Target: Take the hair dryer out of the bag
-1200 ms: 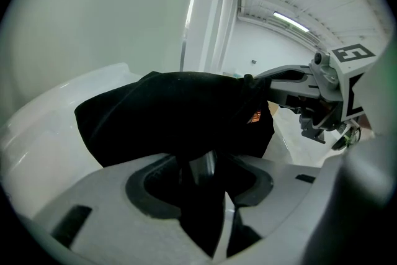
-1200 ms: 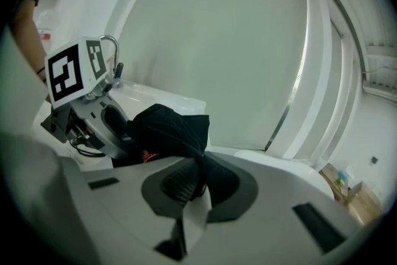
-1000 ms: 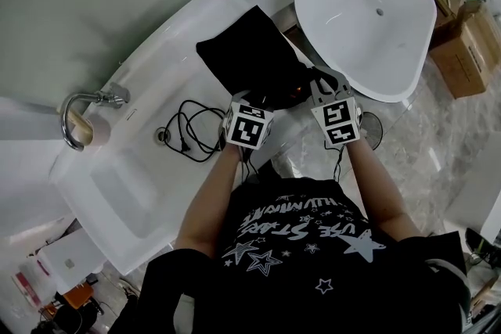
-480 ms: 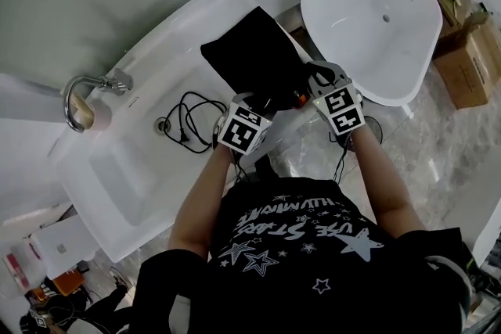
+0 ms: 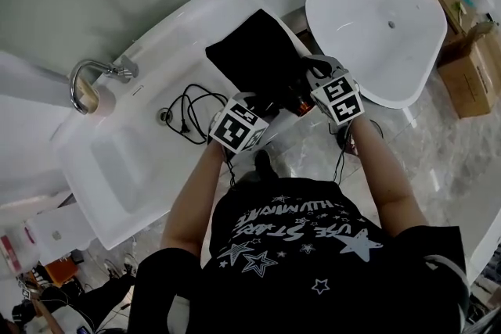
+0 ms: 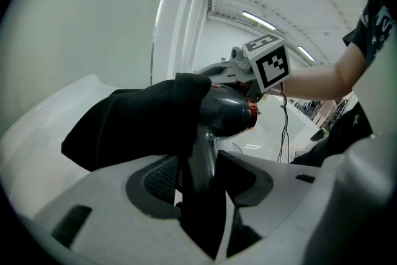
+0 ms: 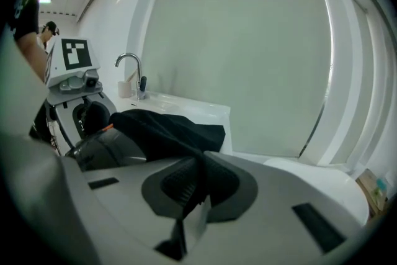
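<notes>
The hair dryer (image 6: 226,112) is dark grey with a copper-orange ring at its exposed end. Its barrel sticks partly out of the bag's mouth, and its handle is clamped in the left gripper (image 6: 201,180). The bag (image 5: 257,59) is limp black cloth lying on the white counter (image 5: 196,19), with its mouth edge pinched by the right gripper (image 7: 193,186).

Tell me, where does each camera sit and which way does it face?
Head view: on the person's head, facing steeply down at the sink; shirt and arms show.
Left gripper view: on the left claw, facing along its jaws at the hair dryer it grips; right forearm shows.
Right gripper view: on the right claw, facing the faucet, pinching the black bag.
Shared: both gripper views show the bag and the other claw.
</notes>
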Motion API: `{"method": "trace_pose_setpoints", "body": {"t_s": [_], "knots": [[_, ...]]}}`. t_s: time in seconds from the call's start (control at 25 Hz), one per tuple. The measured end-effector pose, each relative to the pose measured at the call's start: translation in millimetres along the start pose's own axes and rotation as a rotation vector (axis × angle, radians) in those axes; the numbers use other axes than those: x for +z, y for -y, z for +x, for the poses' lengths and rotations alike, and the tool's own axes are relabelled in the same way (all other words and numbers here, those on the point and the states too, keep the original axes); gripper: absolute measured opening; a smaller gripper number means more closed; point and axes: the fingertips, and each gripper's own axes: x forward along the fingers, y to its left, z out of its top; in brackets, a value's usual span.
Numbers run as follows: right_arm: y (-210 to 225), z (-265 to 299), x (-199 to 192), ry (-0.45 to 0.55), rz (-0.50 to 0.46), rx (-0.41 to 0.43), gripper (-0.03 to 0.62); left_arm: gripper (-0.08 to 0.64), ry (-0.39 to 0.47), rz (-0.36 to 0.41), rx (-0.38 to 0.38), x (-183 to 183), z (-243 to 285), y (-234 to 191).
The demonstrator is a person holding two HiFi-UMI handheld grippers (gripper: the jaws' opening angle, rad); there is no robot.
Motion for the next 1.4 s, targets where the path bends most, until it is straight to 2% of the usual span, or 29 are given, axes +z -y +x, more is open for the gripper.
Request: {"method": "trace_pose_setpoints", "body": {"t_s": [0.12,0.32,0.68,1.08,1.28,1.4], "knots": [[-0.1,-0.3,3.2,0.006,-0.007,0.018,0.02,0.202,0.008,-0.015,0.004,0.5,-6.0,2.4],[5.0,-2.1,11.5,0.024,0.008,0.016,0.02,0.202,-0.022,0.039,-0.012,-5.5,-10.4,13.9],[9.6,6.0,8.2,0.01,0.013,0.028,0.02,0.202,-0.019,0.089,-0.07,-4.1,-17.5,41.0],[36.2,8.1,3.7,0.004,0.101,-0.011,0.018,0.202,0.03,0.101,-0.116,-0.9,-29.4,72.4],[23.0,10.5,4.2,0.004,0.092,0.018,0.018,0.202,0.068,0.134,-0.184,1.4,-40.8,98.0],[14.3,10.9,3.5,0.002,0.079,0.035,0.018,0.202,0.088,0.133,-0.198,1.9,-44.7,109.0]]}}
